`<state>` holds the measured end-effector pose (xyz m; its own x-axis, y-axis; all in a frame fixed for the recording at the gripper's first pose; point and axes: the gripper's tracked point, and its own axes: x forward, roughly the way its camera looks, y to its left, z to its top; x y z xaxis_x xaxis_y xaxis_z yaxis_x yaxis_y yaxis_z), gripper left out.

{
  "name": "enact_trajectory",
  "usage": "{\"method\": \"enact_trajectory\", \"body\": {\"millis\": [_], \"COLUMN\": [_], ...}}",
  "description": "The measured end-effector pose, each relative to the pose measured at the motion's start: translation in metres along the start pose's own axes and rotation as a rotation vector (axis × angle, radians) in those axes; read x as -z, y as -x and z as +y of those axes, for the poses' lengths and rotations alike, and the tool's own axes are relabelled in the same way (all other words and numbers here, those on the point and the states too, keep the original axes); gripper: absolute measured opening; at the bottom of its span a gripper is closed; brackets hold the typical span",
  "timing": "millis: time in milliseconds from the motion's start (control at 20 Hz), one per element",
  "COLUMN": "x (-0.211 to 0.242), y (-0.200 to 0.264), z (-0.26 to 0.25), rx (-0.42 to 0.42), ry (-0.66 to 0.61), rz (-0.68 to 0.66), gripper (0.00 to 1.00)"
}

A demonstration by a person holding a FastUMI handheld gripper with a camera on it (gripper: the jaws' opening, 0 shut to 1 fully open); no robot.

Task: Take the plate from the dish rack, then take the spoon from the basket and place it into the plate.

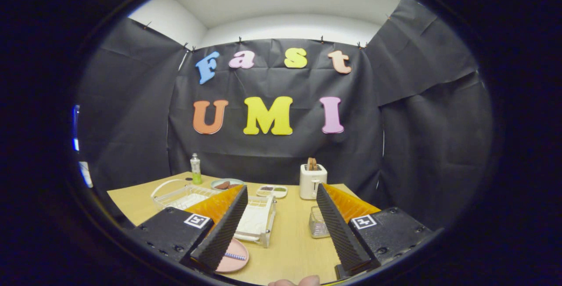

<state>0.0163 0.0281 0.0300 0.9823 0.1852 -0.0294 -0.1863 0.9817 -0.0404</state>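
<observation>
Gripper view: gripper (281,229) hangs above the near edge of the wooden table (294,242), fingers spread wide, nothing between them but bare tabletop. Not gripping anything.

Pink plate (235,257) lies flat on the table near the near edge, partly hidden under the left finger (224,229). Spoon (235,256) lies on the plate; handle looks blue with pale dots, bowl end hidden by the finger.

White dish rack (257,220) sits just beyond the plate, left of centre, partly behind the left finger. White wire basket (180,193) stands further left, toward the far left corner. Small clear mesh holder (317,222) stands just beside the right finger (338,229), on its inner side.

Far edge of the table: green bottle (196,169) at the left, then a pale dish (227,183) with brown pieces on it, a small divided tray (273,190), and a white toaster (312,180) with toast sticking out the top.

A fingertip (303,280) of the person shows below the gripper.
</observation>
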Motion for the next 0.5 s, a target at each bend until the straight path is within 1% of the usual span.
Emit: {"method": "enact_trajectory", "body": {"millis": [300, 400, 500], "x": [-0.0079, -0.0053, -0.0027], "y": [0.0015, 0.0006, -0.0036], "z": [-0.0102, -0.0059, -0.0062], "rx": [0.024, 0.021, 0.036], "ry": [-0.012, -0.02, -0.034], "rz": [-0.009, -0.005, -0.011], "gripper": [1.0, 1.0, 1.0]}}
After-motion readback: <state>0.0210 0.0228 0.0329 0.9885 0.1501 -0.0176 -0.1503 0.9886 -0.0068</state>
